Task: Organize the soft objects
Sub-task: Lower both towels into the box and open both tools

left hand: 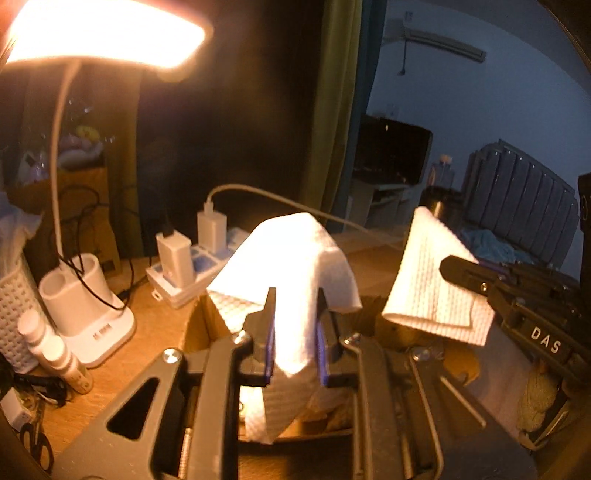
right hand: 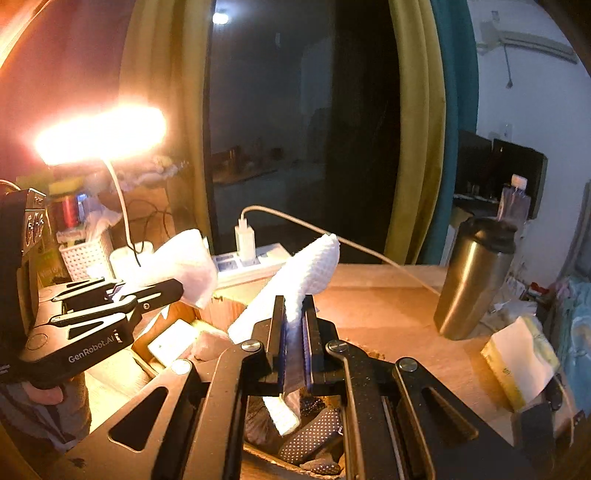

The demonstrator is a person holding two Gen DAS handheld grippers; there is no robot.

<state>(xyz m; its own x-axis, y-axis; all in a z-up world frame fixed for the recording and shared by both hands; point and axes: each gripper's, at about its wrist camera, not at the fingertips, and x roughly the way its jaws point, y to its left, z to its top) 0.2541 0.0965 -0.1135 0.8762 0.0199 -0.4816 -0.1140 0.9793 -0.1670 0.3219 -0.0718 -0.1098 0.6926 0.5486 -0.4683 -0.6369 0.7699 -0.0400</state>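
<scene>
Cloth (left hand: 295,254), white and waffled, hung stretched between both tools over an open box (left hand: 207,325). The left gripper (left hand: 293,306) was clamped on one end, the right gripper (right hand: 293,314) on the other, seemingly to lower it flat. A lamp (left hand: 103,33) at ten o'clock glared out the weave. The box contents at six o'clock were dim; a dotted fabric (right hand: 314,432) showed, the rest unclear.

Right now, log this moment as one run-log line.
left gripper: shut on white cloth | right gripper: shut on second white cloth | both above open cardboard box
</scene>
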